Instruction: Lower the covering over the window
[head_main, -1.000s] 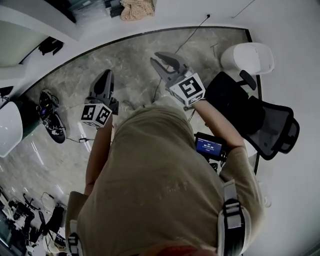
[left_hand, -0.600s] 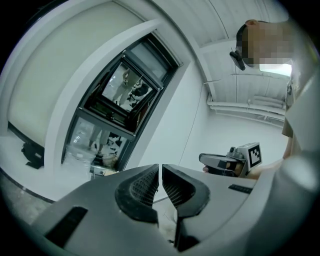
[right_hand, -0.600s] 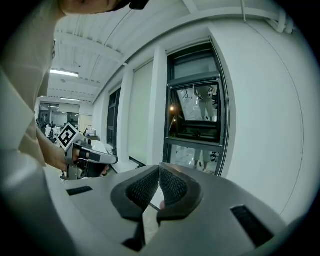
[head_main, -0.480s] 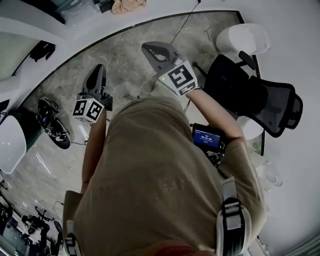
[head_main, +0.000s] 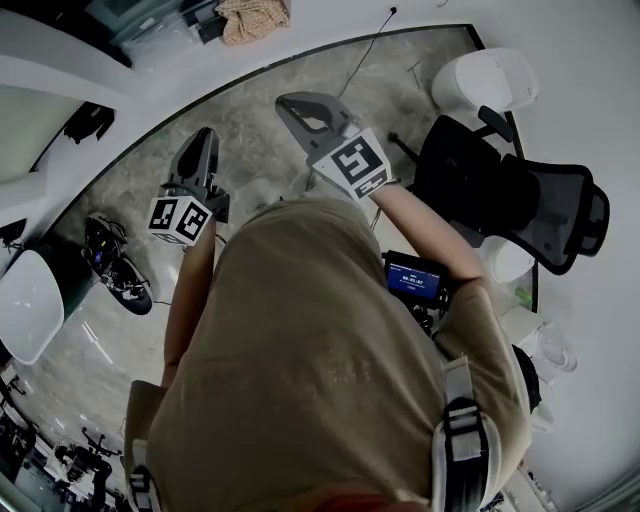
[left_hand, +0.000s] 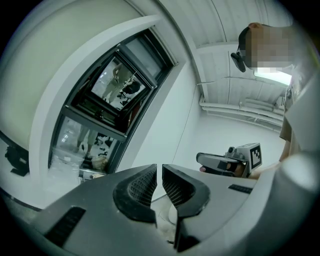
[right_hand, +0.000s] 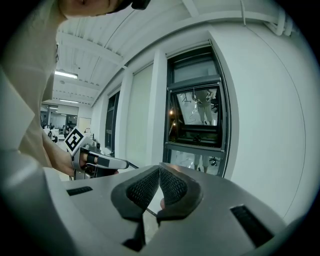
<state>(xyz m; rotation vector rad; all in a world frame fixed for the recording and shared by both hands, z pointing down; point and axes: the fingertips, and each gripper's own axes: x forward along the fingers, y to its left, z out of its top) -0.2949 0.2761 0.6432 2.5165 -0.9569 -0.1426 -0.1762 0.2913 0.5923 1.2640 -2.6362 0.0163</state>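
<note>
My left claw (left_hand: 159, 167) is all but closed. Only a thin slit shows between its ribbed pads (left_hand: 141, 184), and nothing sits in that slit. My right claw (right_hand: 159, 169) is shut, with the pad tips touching and nothing caught between them.

From above, I hold both claws out in front of me over the grey mottled floor (head_main: 250, 130), side by side and well apart. The right one reaches a little further ahead. Neither touches anything. A thin cable (head_main: 365, 55) trails across the floor beyond the right claw. A black office chair (head_main: 520, 210) stands off to my right, near the white wall (head_main: 590, 110).

The window (right_hand: 196, 112) is ahead of the right claw. It is dark-framed and set into the white wall between pale columns. Its panes are uncovered as far as I can see, and dim shapes show in the glass. I cannot pick out the covering itself at the top of the frame.

Just left of that window, in the next bay, a pale blind (right_hand: 137, 115) fills the opening from top to bottom.

In the left gripper view, the same window lies up and to the left of my claw. My right claw shows further off to the right, pointing towards the wall.
</note>
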